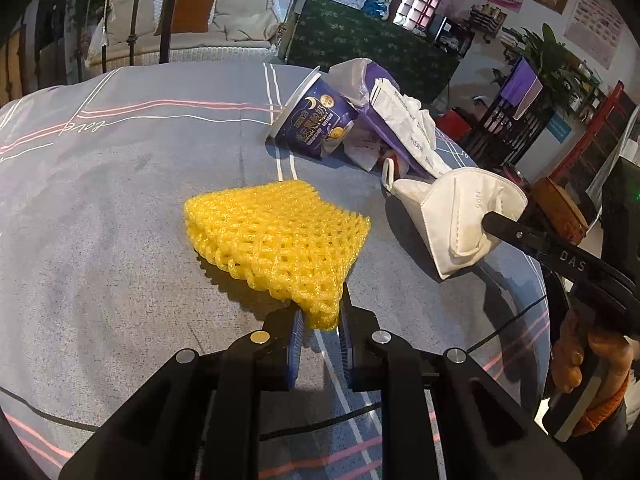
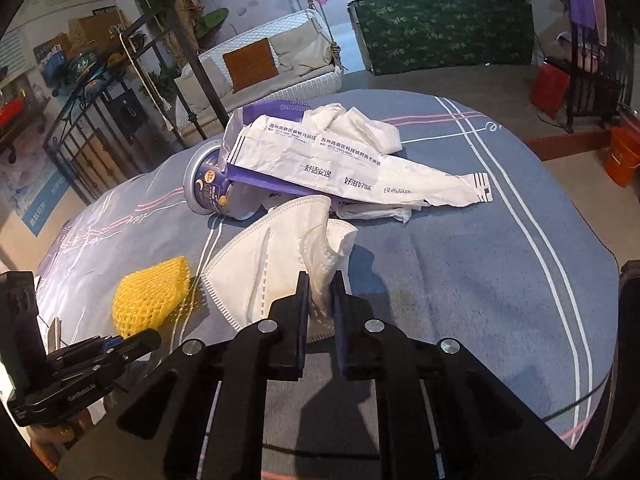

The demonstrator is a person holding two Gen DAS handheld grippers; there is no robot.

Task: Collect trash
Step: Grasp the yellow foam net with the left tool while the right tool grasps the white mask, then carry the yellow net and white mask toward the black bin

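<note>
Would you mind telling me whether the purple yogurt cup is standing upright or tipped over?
Tipped over. The yogurt cup lies on its side on the tablecloth, rim facing sideways, beside the crumpled wrappers.

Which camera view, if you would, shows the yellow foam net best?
The left wrist view: the yellow foam net fills the middle, its corner pinched by the left gripper. The right wrist view shows it only small and partly hidden at the left edge.

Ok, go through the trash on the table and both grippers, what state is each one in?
Left gripper: shut on yellow foam net.
Right gripper: shut on white face mask.
Yogurt cup: tipped on its side.
Paper bag: crumpled, lying flat.
</note>
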